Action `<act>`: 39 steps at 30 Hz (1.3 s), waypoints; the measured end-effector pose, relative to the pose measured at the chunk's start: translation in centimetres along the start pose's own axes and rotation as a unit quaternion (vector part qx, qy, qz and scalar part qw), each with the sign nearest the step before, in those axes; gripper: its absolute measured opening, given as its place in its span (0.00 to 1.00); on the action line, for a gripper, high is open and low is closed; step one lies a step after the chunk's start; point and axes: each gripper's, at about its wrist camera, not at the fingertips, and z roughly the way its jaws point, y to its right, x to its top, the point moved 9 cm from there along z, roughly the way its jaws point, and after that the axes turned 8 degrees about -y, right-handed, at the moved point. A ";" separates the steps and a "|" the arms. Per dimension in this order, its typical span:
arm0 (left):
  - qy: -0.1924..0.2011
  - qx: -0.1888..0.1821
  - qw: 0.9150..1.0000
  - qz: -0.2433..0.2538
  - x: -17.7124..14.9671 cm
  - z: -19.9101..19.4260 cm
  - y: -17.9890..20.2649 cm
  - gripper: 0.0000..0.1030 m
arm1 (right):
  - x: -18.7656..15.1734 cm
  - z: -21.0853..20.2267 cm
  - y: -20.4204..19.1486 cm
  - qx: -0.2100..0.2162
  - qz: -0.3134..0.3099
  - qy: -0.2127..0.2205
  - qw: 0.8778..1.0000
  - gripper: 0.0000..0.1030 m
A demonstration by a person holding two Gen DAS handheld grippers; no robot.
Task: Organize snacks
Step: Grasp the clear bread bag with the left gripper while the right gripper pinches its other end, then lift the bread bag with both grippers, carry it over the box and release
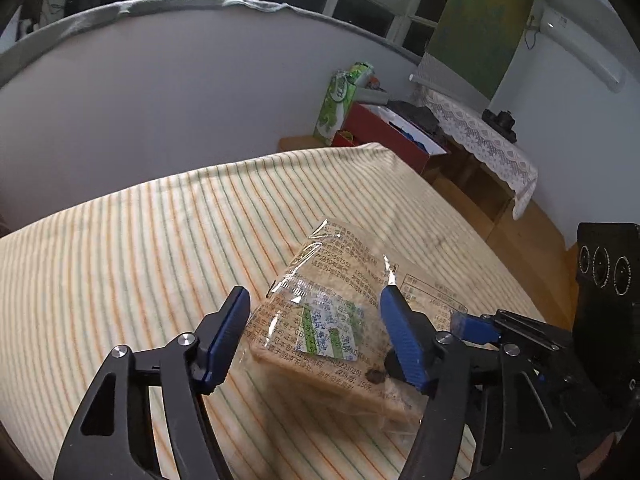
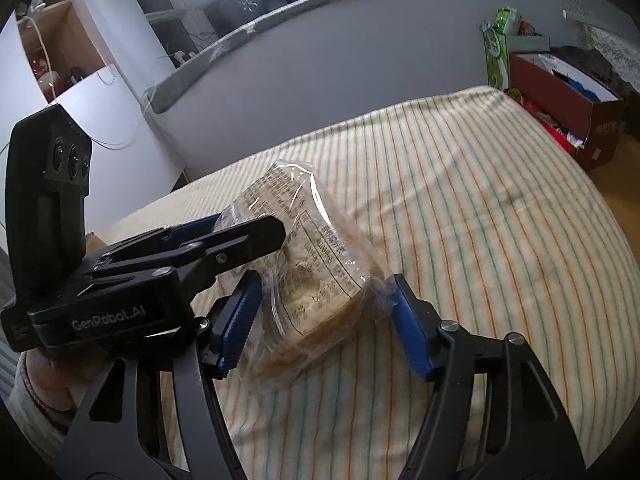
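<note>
Both grippers' fingers (image 1: 400,336) flanking bread packet (image 1: 320,320)

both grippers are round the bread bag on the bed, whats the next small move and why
Probably close the left gripper a little more before any lift. The clear bread bag rests on the striped bedcover between its blue pads, with a gap at the left pad. The right gripper also straddles the bag, touching mostly loose wrapper. Neither grip looks firm yet.

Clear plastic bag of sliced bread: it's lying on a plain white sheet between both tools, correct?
Not plain white. The clear plastic bag of sliced bread lies on a cream cloth with orange and green stripes, as the left wrist view shows; it is between both tools.
</note>
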 end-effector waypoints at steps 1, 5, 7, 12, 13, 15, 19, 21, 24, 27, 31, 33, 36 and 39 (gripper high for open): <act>0.002 0.002 1.000 -0.001 -0.1 -0.5 0.1 0.65 | 0.0 -0.3 -0.2 0.000 -0.001 0.002 1.000 0.65; 0.015 0.012 1.000 0.007 -0.3 -2.2 1.3 0.63 | -0.3 -1.9 -0.7 0.003 -0.005 0.018 1.000 0.65; 0.019 0.014 1.000 0.007 -0.4 -2.9 1.5 0.63 | -0.5 -2.4 -0.9 0.002 -0.006 0.021 1.000 0.65; 0.020 0.011 1.000 0.013 -0.8 -3.4 2.5 0.62 | -0.7 -2.9 -1.1 -0.007 -0.012 0.026 1.000 0.63; 0.019 0.013 1.000 0.018 -0.9 -3.5 2.9 0.62 | -0.6 -3.1 -1.1 -0.005 -0.011 0.031 0.999 0.63; 0.025 0.020 0.999 0.023 -0.9 -3.8 3.3 0.62 | -0.6 -3.3 -1.0 -0.004 -0.011 0.029 1.000 0.63; 0.027 0.016 0.999 0.023 -0.8 -4.3 3.5 0.62 | -0.2 -4.5 -2.0 -0.008 -0.020 0.041 0.999 0.63; 0.034 0.018 0.999 0.024 -0.7 -5.2 3.5 0.62 | 0.3 -5.7 -3.0 -0.008 -0.029 0.053 0.998 0.62; 0.057 0.020 0.998 0.025 0.0 -7.8 3.7 0.62 | 1.4 -8.1 -5.3 -0.008 -0.051 0.075 0.996 0.62; 0.088 0.025 0.995 0.029 0.6 -11.4 4.0 0.62 | 2.3 -11.1 -8.2 -0.010 -0.077 0.099 0.992 0.62; 0.129 0.032 0.991 0.033 1.0 -16.4 4.3 0.62 | 2.9 -13.9 -11.4 -0.011 -0.104 0.119 0.987 0.62; 0.145 0.036 0.988 0.032 0.9 -18.7 4.2 0.62 | 3.0 -15.1 -13.2 -0.010 -0.118 0.128 0.985 0.62; 0.167 0.042 0.985 0.031 0.5 -21.7 3.8 0.62 | 2.9 -16.0 -15.5 -0.008 -0.133 0.133 0.982 0.62; 0.178 0.045 0.983 0.026 -0.3 -23.6 3.2 0.62 | 2.4 -16.4 -17.2 -0.008 -0.144 0.133 0.980 0.62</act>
